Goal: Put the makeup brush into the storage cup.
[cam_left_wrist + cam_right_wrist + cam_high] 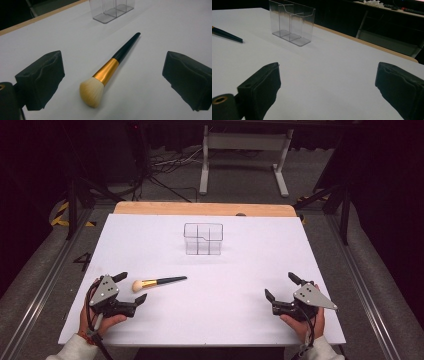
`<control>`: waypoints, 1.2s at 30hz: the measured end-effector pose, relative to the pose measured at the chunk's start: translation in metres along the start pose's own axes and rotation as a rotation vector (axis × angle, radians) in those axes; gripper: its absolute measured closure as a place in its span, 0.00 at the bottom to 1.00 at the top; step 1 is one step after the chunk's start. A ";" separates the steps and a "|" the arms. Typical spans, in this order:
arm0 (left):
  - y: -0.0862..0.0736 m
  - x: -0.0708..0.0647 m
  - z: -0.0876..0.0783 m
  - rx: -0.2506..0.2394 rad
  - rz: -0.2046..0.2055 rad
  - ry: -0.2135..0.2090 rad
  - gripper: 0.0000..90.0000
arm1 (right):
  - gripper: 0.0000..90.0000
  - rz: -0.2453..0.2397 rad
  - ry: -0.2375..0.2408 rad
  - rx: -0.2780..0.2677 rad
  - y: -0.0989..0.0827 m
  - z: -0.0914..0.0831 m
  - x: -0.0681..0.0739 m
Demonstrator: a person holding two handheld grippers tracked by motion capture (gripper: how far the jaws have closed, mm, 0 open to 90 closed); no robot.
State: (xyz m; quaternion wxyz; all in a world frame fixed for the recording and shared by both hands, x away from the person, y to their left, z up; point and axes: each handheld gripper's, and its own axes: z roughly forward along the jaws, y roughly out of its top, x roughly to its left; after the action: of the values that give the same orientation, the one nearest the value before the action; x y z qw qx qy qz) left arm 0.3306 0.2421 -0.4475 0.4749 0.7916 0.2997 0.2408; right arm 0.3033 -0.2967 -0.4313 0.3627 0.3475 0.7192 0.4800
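A makeup brush (156,282) with a cream head, gold ferrule and black handle lies flat on the white table top (240,270), head toward the left. My left gripper (131,289) stands open with the brush head (91,90) between its two jaws, untouched. A clear plastic organizer (202,239) with several compartments stands upright at the table's middle back, seen too as the organizer (291,23). My right gripper (282,286) rests open near the front right with nothing between its jaws. The brush handle tip (227,35) shows at the far left of the right gripper view.
A wooden edge (205,209) runs along the table's far side. Beyond it stand a white frame's legs (205,165) and cables on the floor. Dark stands flank both sides of the table.
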 end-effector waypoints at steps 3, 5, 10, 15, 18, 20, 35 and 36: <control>0.001 0.000 0.001 0.003 0.002 0.001 0.05 | 0.08 -0.010 -0.002 0.005 -0.001 -0.001 -0.001; 0.001 -0.001 0.002 0.009 0.005 -0.001 0.05 | 0.08 -0.004 -0.005 0.004 -0.002 -0.003 -0.002; 0.000 -0.003 0.000 0.021 0.011 -0.007 0.05 | 0.08 -0.001 -0.012 0.002 0.000 -0.003 -0.003; -0.001 -0.001 -0.005 0.053 0.009 -0.005 0.07 | 0.08 -0.006 0.004 0.001 0.002 0.003 0.000; 0.005 0.000 0.000 0.107 0.026 -0.013 0.07 | 0.08 -0.015 0.021 0.019 0.001 0.006 0.002; 0.010 0.002 0.004 0.151 0.031 -0.034 0.06 | 0.09 -0.016 0.022 0.020 0.000 0.005 0.002; 0.065 0.021 0.057 0.596 0.272 -0.209 0.14 | 0.10 0.007 0.032 0.061 -0.004 0.009 0.000; 0.067 0.021 0.061 0.630 0.292 -0.217 0.16 | 0.10 0.008 0.032 0.065 -0.004 0.009 0.001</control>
State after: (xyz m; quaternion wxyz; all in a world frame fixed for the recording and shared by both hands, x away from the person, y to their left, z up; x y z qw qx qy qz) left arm 0.4027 0.1949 -0.4122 0.1973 0.9545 0.1909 0.1165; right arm 0.3103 -0.2934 -0.4380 0.3379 0.3543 0.7388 0.4631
